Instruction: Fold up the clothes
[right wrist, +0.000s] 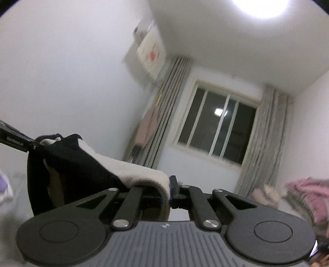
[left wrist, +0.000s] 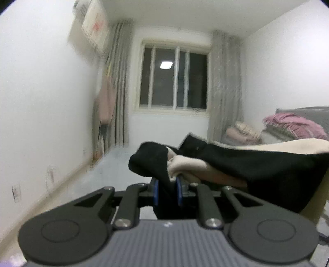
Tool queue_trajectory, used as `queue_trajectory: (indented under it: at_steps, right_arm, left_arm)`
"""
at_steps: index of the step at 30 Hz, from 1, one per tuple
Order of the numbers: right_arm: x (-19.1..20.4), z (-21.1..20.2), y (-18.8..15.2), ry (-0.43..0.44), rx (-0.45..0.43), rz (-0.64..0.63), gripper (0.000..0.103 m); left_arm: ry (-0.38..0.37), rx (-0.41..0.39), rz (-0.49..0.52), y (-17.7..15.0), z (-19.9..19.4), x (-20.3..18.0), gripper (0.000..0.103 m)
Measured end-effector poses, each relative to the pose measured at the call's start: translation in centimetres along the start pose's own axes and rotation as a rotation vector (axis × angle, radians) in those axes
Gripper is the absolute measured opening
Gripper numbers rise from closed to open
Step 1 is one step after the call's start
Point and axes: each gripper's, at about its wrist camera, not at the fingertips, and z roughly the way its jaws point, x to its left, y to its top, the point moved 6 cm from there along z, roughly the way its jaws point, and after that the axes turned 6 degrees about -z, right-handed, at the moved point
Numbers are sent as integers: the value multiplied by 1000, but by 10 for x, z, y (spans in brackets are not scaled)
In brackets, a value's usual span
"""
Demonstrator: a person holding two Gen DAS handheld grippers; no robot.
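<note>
From my left wrist camera, my left gripper [left wrist: 167, 185] is clamped on a black garment with a cream fleece lining [left wrist: 236, 162], its blue-edged fingers [left wrist: 179, 191] pinching a bunched fold of the cloth. The garment is lifted off any surface and stretches away to the right, black side facing me, the cream lining showing along its upper edge. Beyond it the room opens: a pale, glossy floor [left wrist: 115, 164] running to the far wall, a dark barred window [left wrist: 173, 79] reflecting a ceiling lamp, and grey curtains [left wrist: 121, 86] drawn to either side. High on the left white wall hangs a wall-mounted air conditioner under a pale printed cover [left wrist: 95, 27], and below it a pink garment hanging by the curtain [left wrist: 105, 102]. At the right, a crumpled pink cloth [left wrist: 296, 125] lies on a grey bed [left wrist: 314, 115], with folded beige items [left wrist: 244, 130] just beside it toward the window.

From my right wrist camera, tilted upward, my right gripper [right wrist: 169, 190] is closed on the cream edge of the same garment [right wrist: 78, 164], which droops across to the left, where the tip of my left gripper [right wrist: 15, 140] holds the other end. The bright round ceiling light [right wrist: 261, 6] glares at the top. The window [right wrist: 217, 128], curtains [right wrist: 264, 141] and covered air conditioner [right wrist: 152, 54] stand ahead, the pink cloth [right wrist: 308, 193] lies low at the right, and a blurred bit of purple fabric [right wrist: 4, 187] sits at the left edge.
</note>
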Motion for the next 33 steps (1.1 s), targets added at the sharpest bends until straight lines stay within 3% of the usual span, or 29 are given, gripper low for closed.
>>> queue_trajectory:
  at_steps: [4,8,11,14,17,20,22,23,25,26,27,28,30,32,33]
  right_arm:
    - [-20,-19,44,-46,-86,38,4]
    - [-43,-32,70,-77,-120,82,4]
    - [-60,-29,70,-50,-93,170,4]
    - [-67,-3,46,38,-2,319,4]
    - [-62,48,-8,126,187,511,4]
    - [-49,117,-97,114,449,623,4]
    - [-31,151,-163,53,623,566,7]
    - [-22,167,-196,22,709,536,8]
    - [5,179,-243,47,869,407,10]
    - [14,178,-253,55,897,353,13]
    - [15,178,-251,67,887,323,24]
    - [16,177,-248,79,877,293,38]
    - [17,176,-241,102,850,247,50]
    - [17,174,-232,124,814,217,52]
    - [27,169,-227,167,803,184,54]
  left_arm:
    - [-53,-88,61,51,-31,-15,14]
    - [-136,-118,84,91,-56,-30,15]
    - [-110,-132,165,106,-45,-46,15]
    - [-77,-72,212,109,7,-62,15]
    - [-27,75,323,79,102,-64,21]
    - [22,293,320,11,217,-48,45]
    - [92,450,277,-43,278,-27,41]
    - [99,489,217,-61,286,-16,38]
    - [70,540,100,-90,292,1,44]
    - [47,561,55,-101,287,7,47]
    - [45,582,41,-112,281,15,49]
    - [47,600,50,-126,272,20,50]
    - [42,636,95,-147,254,24,62]
    - [45,666,146,-165,237,25,78]
    - [68,673,172,-170,231,24,79]
